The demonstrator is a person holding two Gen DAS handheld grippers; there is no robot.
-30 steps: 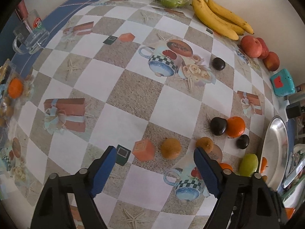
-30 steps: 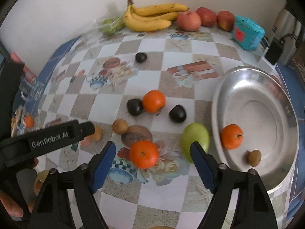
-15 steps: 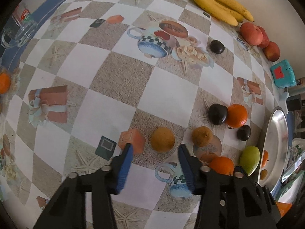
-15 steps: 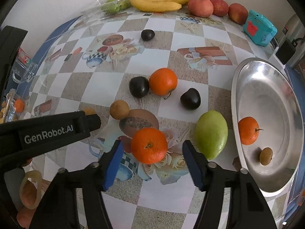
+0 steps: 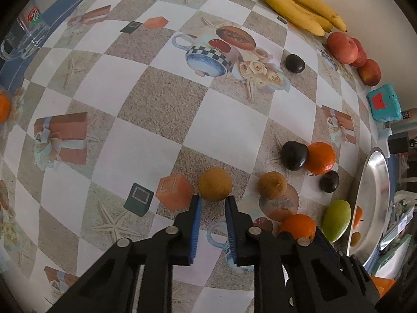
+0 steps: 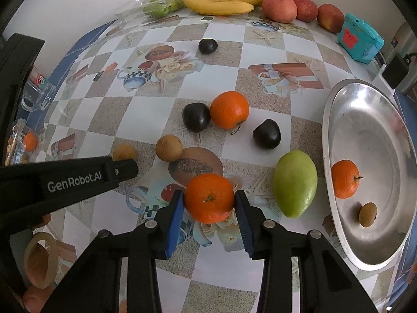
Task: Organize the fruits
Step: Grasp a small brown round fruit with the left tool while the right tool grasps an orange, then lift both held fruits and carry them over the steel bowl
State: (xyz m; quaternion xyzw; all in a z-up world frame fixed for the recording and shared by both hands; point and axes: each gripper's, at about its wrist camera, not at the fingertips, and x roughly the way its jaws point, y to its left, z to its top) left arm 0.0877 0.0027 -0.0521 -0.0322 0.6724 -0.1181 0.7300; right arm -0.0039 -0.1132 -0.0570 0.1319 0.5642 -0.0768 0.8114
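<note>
A small brown fruit (image 5: 215,184) lies on the patterned tablecloth. My left gripper (image 5: 212,200) points down at it, jaws closing, with both blue pads against its near sides. An orange (image 6: 209,198) sits between the pads of my right gripper (image 6: 209,203), whose jaws are also closing and touch it on both sides. To the right stands a silver tray (image 6: 365,234) with another orange (image 6: 344,179) and a small brown fruit (image 6: 368,214) in it. A green mango (image 6: 295,184) lies between the held orange and the tray.
Loose on the cloth are a second brown fruit (image 6: 169,148), an orange (image 6: 229,110) and three dark plums (image 6: 196,116). Bananas (image 6: 221,0), apples (image 6: 279,8) and a teal box (image 6: 361,37) line the back wall. A glass mug (image 5: 20,39) stands far left.
Both grippers have closed from wide open. The left one came down onto the small brown fruit, and the right one drew in around the orange.
</note>
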